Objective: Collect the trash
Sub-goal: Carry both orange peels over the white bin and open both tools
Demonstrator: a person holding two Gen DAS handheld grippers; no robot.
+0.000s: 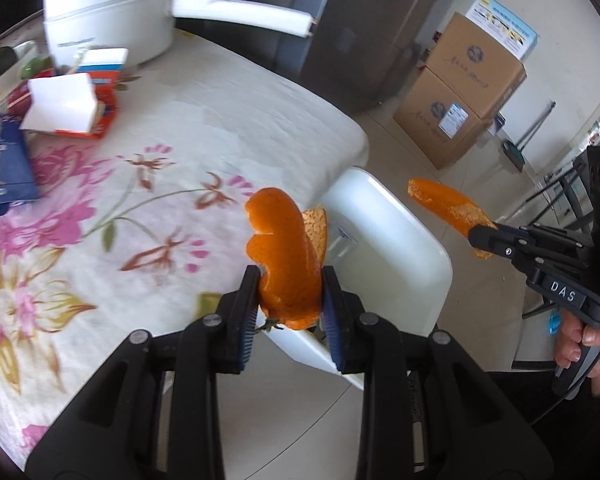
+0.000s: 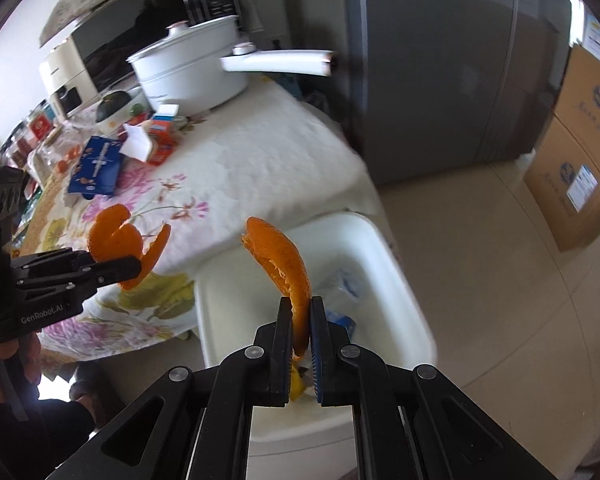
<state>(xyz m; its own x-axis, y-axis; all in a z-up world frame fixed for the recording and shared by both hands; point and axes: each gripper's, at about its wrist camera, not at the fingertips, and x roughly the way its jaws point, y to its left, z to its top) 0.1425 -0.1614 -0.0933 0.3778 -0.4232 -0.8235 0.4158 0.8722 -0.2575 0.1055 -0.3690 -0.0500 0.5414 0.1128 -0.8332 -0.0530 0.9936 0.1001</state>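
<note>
My left gripper (image 1: 290,296) is shut on a curled orange peel (image 1: 282,240), held over the near edge of a white bin (image 1: 404,240) beside the table. From the right wrist view the same left gripper (image 2: 134,266) with its peel (image 2: 118,240) hangs over the flowered tablecloth. My right gripper (image 2: 301,320) is shut on a long strip of orange peel (image 2: 282,258) above the white bin (image 2: 380,248), which holds some wrappers. In the left wrist view that right gripper (image 1: 478,238) holds the strip of peel (image 1: 440,204) out over the floor.
The table (image 1: 228,120) wears a flowered cloth. At its far end stand a white pot with a long handle (image 1: 112,12), open red and white cartons (image 1: 72,104) and a blue box (image 1: 2,160). A grey fridge (image 2: 440,72) and cardboard boxes (image 1: 460,92) stand behind.
</note>
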